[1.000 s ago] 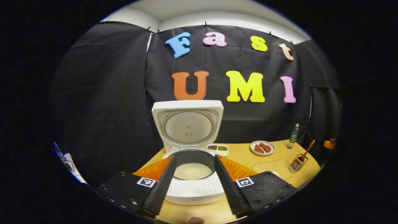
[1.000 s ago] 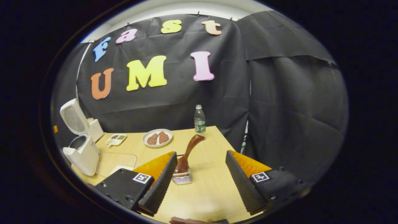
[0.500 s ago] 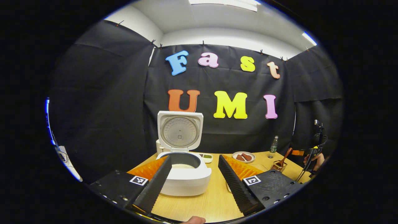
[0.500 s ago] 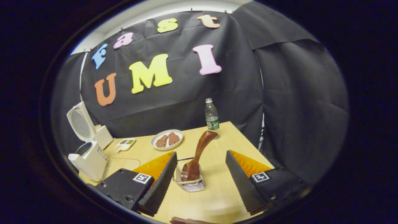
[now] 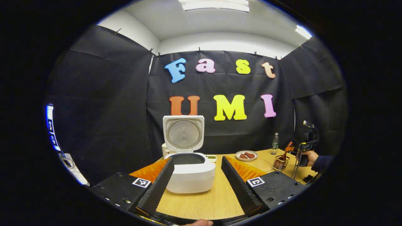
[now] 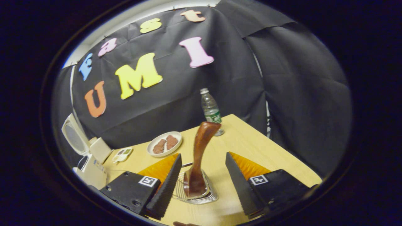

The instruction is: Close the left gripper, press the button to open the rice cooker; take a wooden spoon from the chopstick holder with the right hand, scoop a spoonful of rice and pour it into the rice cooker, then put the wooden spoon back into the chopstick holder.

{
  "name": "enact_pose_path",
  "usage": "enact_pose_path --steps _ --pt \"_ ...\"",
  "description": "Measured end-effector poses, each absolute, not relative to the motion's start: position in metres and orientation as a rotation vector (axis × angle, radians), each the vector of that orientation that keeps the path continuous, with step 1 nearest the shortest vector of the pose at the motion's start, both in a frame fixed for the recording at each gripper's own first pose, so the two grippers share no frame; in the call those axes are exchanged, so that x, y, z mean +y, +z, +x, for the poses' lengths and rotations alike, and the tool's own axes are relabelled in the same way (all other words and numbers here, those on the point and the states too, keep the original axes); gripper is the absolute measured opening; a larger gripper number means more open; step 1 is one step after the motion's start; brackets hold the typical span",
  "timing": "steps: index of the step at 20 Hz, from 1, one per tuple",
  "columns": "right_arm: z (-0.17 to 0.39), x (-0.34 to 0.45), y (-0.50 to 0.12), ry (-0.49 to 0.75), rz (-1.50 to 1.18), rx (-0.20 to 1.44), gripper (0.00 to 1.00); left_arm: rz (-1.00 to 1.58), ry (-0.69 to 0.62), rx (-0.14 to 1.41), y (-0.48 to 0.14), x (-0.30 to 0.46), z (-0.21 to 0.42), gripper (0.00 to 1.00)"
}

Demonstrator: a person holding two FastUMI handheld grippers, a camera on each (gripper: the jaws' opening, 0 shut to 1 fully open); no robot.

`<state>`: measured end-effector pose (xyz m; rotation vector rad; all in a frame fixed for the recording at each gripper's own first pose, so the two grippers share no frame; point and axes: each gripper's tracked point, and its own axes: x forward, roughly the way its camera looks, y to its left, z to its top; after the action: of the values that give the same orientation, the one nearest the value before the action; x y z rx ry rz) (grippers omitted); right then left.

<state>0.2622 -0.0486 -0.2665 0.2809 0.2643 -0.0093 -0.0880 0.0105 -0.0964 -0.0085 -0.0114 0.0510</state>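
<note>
Straddling wooden spoon [image 6: 201, 147] in chopstick holder [image 6: 209, 195], right gripper [image 6: 203, 183] jaws released; left gripper [image 5: 197, 180] likewise.

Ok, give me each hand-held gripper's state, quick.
Left hand-held gripper: open, holding nothing, rice cooker ahead.
Right hand-held gripper: open, fingers either side of the wooden spoon, not gripping it.

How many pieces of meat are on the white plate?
2. They lie side by side on the plate: one piece toward the rice cooker, the other piece toward the bottle. Nothing seems hidden under them.
</note>
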Motion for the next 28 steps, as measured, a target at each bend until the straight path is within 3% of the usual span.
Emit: enact_pose_path --steps 2,3,4,7,8,9,11,20,28 --pt "0.266 -0.038 -0.279 0.011 0.301 0.287 0.77 0.011 0.075 -0.001 -0.107 0.018 -0.089 0.95" --pt "0.268 -0.035 -0.280 0.021 0.311 0.291 0.75 0.014 0.070 0.014 -0.116 0.016 -0.090 0.95" --pt "0.272 -0.032 -0.281 0.030 0.324 0.291 0.80 0.008 0.059 0.030 -0.123 0.014 -0.089 0.95" --pt "0.278 -0.017 -0.282 0.088 0.403 0.304 0.70 -0.008 0.053 0.064 -0.139 0.019 -0.088 0.95" --pt "0.274 -0.014 -0.277 0.103 0.422 0.299 0.58 -0.002 0.054 0.069 -0.142 0.020 -0.087 0.95" --pt "0.276 -0.021 -0.282 0.074 0.412 0.298 0.38 0.005 0.053 0.078 -0.146 0.020 -0.084 0.96" --pt "0.276 -0.019 -0.282 0.080 0.413 0.303 0.22 0.021 0.049 0.084 -0.150 0.020 -0.085 0.95" --pt "0.238 -0.016 -0.204 0.088 0.269 0.145 0.18 0.000 0.016 0.036 -0.142 0.011 -0.090 0.95" --pt "0.199 0.042 -0.150 0.145 0.105 0.032 0.18 -0.013 0.011 0.034 -0.143 0.012 -0.099 0.95"
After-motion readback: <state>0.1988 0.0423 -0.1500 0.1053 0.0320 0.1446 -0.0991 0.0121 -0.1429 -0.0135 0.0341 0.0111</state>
